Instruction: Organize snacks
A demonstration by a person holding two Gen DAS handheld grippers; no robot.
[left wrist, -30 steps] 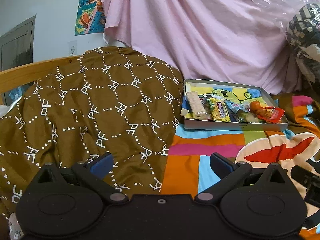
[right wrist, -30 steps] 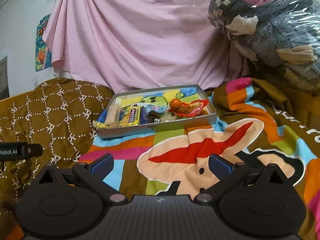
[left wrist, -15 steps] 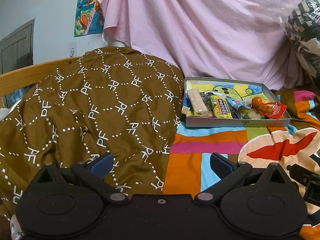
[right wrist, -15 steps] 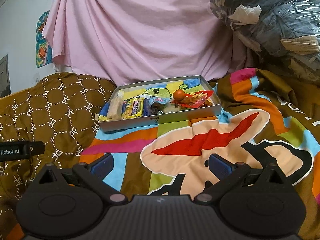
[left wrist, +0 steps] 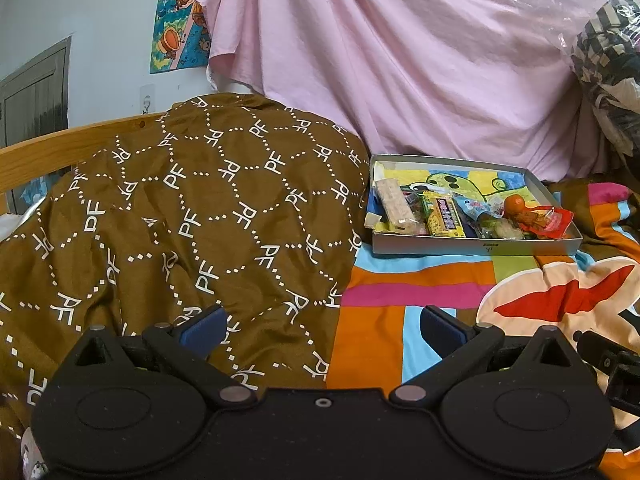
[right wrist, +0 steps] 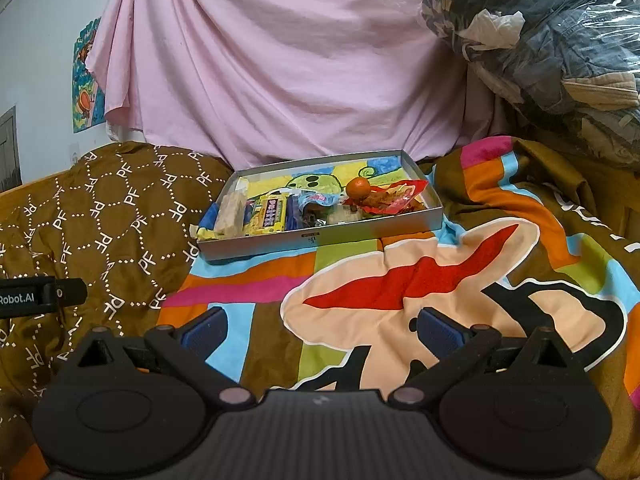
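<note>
A shallow grey box (left wrist: 476, 246) (right wrist: 320, 238) sits on the colourful blanket and holds several snacks: a pale wafer bar (left wrist: 394, 202) (right wrist: 231, 216), a yellow candy pack (left wrist: 442, 214) (right wrist: 272, 214), a blue wrapper (right wrist: 312, 200), an orange ball (left wrist: 515, 203) (right wrist: 358, 187) and a red packet (left wrist: 550, 220) (right wrist: 396, 196). My left gripper (left wrist: 322, 326) is open and empty, well short of the box, which lies ahead to its right. My right gripper (right wrist: 322, 326) is open and empty, the box ahead and slightly left.
A brown patterned quilt (left wrist: 180, 216) is heaped at the left over a wooden bed rail (left wrist: 60, 148). A pink sheet (right wrist: 280, 60) hangs behind. A plastic-wrapped bundle of clothes (right wrist: 540, 48) is piled at the right. The cartoon blanket (right wrist: 420, 280) covers the bed.
Both grippers have drifted slightly; the box sits a little higher in both views. Both grippers stay open and empty.
</note>
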